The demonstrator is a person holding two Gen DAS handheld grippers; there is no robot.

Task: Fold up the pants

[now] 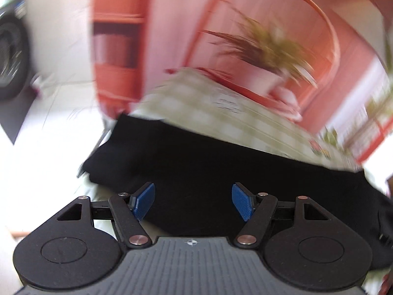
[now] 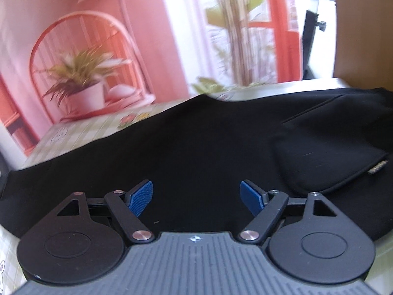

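The black pants are lying spread across the checked counter. The left gripper and right gripper are hovering over the cloth, fingers spread wide, gripping nothing.

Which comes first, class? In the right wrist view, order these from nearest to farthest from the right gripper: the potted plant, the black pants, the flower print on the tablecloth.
1. Black pants: directly under and ahead of the open right gripper.
2. Flower print: on the checked tablecloth, just past the pants' far edge, left.
3. Potted plant: farthest, back left by the pink wall.
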